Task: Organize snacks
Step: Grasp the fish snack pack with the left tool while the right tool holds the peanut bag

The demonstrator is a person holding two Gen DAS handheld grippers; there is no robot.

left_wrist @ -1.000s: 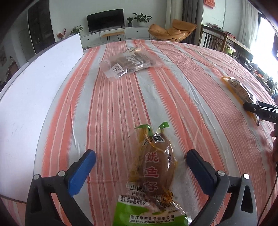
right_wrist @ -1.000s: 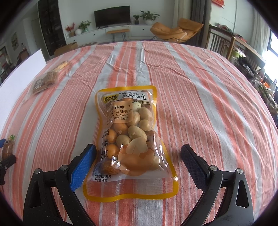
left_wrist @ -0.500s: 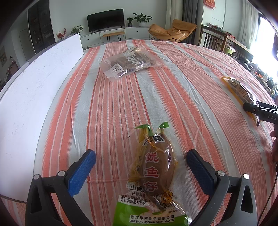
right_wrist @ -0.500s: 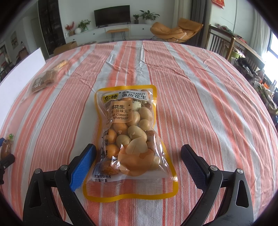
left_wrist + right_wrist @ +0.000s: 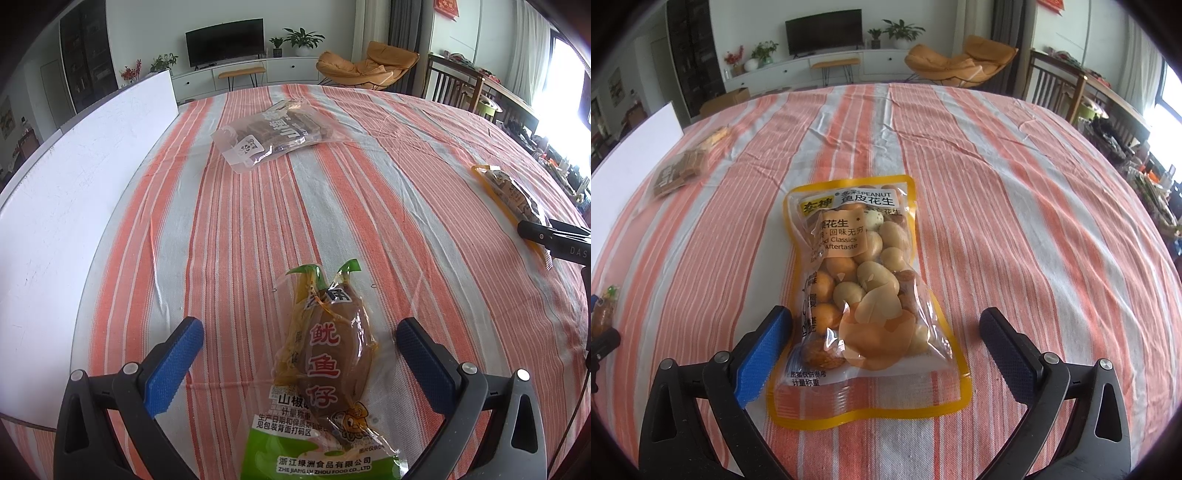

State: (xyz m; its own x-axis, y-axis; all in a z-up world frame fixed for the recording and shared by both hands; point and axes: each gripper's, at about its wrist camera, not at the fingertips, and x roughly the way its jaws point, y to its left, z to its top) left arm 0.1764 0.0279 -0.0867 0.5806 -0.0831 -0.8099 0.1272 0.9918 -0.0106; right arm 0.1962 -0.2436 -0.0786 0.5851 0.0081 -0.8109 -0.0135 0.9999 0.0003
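While both claws stand wide and hold nothing, each has a snack lying flat on the striped bench between its fingers. The left claw straddles the squid pack, green end nearest the camera. The right claw straddles the peanut bag, which lies lengthwise along the fingers, probably so that one closing pinches it across its narrow width. A third snack, the clear bag, lies well apart at the far side, near the white board, perhaps the place where the snacks will go. Compared with a second ago, nothing has shifted: both claws hover just as wide over the same packs, and no grasp has begun.
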